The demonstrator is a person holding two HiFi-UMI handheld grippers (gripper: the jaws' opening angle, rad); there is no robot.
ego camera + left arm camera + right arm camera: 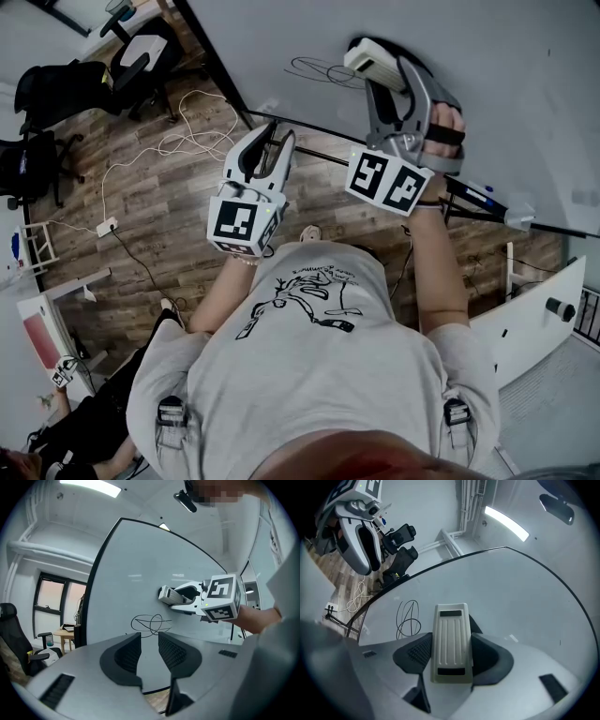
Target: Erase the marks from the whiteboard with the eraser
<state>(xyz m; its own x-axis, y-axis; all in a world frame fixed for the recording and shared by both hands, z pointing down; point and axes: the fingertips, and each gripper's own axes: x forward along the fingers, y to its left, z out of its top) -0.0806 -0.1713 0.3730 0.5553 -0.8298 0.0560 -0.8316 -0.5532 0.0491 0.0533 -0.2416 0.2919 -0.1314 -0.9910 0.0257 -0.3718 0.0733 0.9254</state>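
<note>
The whiteboard stands upright with a black looping scribble near its lower left. My right gripper is shut on a white ribbed eraser, held just right of the scribble and close to the board. In the right gripper view the eraser sits between both pads, with the scribble to its left. My left gripper hangs lower, near the board's bottom edge. Its jaws stand open with nothing between them. From the left gripper view the scribble lies straight ahead, below the eraser.
The board's marker rail runs along its lower edge with markers on it. White cables and a power strip lie on the wood floor. Black office chairs stand far left, and a white table stands at right.
</note>
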